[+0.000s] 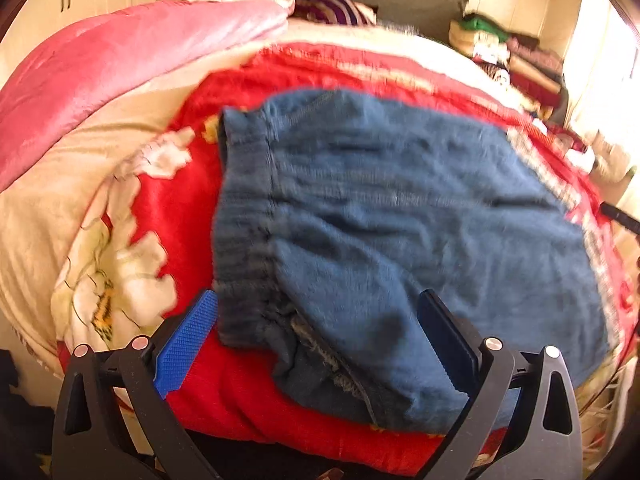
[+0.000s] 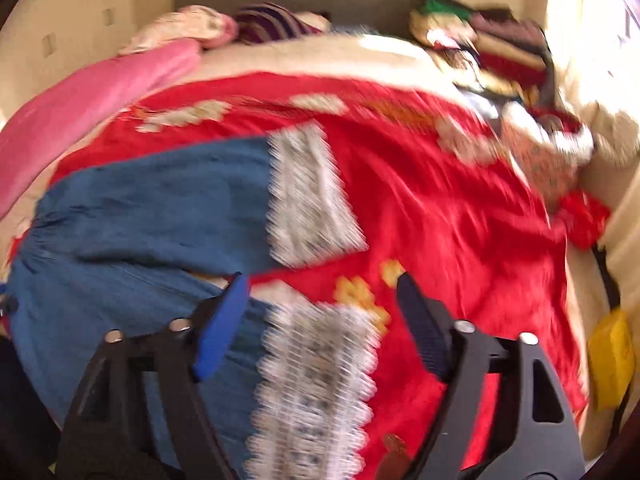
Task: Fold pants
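Soft, limp blue pants (image 1: 400, 208) below both spread, empty grippers, left gripper (image 1: 320, 344) over the waistband (image 1: 244, 240), right gripper (image 2: 320, 328) over the lace cuff (image 2: 316, 380); best pinched there.

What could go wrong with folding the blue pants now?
1. The right claw is open above the near lace cuff, so it might pinch the red blanket too.
2. The two legs lie apart, so the cuffs may end up uneven.
3. The waistband is bunched by the open left claw, so a fold could trap wrinkles in the blue pants.
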